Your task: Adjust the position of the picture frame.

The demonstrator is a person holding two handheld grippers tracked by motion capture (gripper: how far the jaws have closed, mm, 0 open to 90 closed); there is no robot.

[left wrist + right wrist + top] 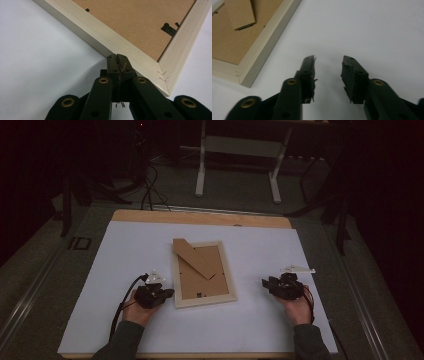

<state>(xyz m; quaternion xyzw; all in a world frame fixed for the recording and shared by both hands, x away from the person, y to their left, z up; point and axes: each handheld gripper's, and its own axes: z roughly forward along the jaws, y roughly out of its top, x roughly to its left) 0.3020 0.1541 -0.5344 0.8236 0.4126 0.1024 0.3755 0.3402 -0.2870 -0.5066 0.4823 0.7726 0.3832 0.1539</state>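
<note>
My left tongs (117, 58) are clenched empty, tips touching the picture frame (204, 273) mid-surface; my right tongs (328, 62) rest released near the surface's right edge.

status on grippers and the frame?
Left gripper shut, tips at the pale wooden picture frame, face-down. Right gripper open over the white table cover, apart from the frame. Nothing in the way.

Dim high view, dark surroundings, brighter slightly soft close-ups
</note>
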